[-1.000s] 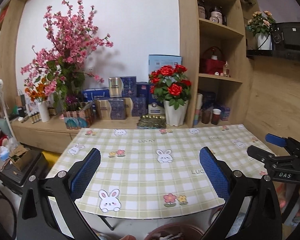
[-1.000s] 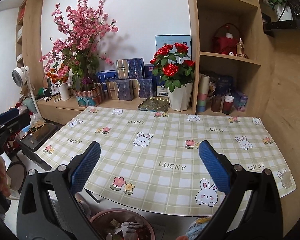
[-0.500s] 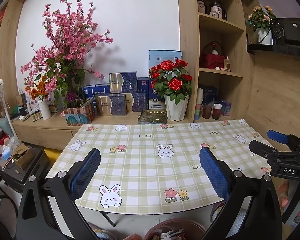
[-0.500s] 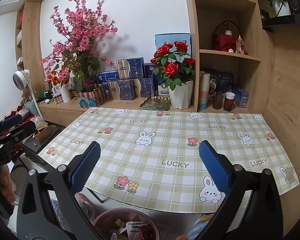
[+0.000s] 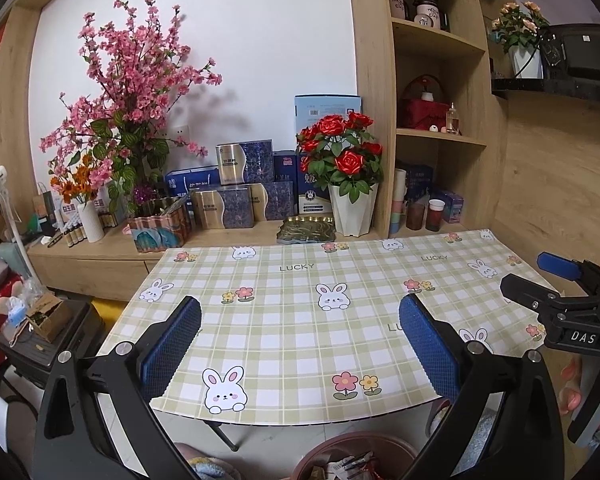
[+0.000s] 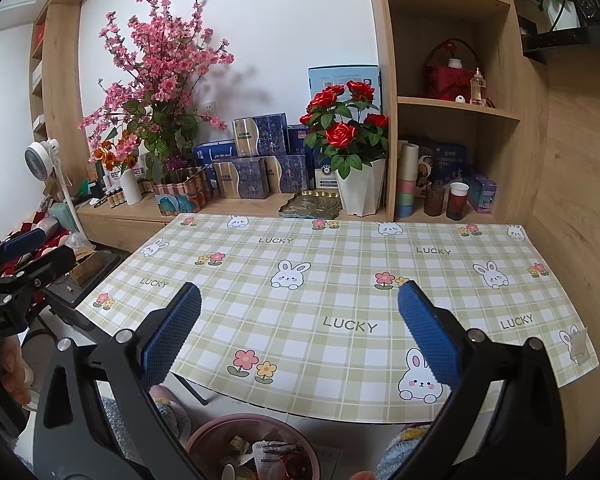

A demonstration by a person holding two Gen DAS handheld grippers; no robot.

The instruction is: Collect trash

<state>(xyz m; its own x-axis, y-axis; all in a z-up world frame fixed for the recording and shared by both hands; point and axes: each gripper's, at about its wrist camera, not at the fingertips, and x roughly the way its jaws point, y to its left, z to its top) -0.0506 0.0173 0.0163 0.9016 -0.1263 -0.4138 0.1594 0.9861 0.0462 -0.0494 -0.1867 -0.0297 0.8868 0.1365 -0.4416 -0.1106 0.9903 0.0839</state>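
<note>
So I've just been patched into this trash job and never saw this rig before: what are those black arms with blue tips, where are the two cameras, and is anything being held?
No robot arm here: a person holds a two-finger gripper in each hand, and each carries a fisheye camera looking along its fingers. One picture is from the left gripper, whose blue pads stand wide apart with nothing between them. The other is from the right gripper, equally open and empty. Each view catches the other gripper at its edge. Below lies the table with a checked bunny cloth, no trash visible on it. By its near edge, low down, stands a pink bin holding wrappers.
</note>
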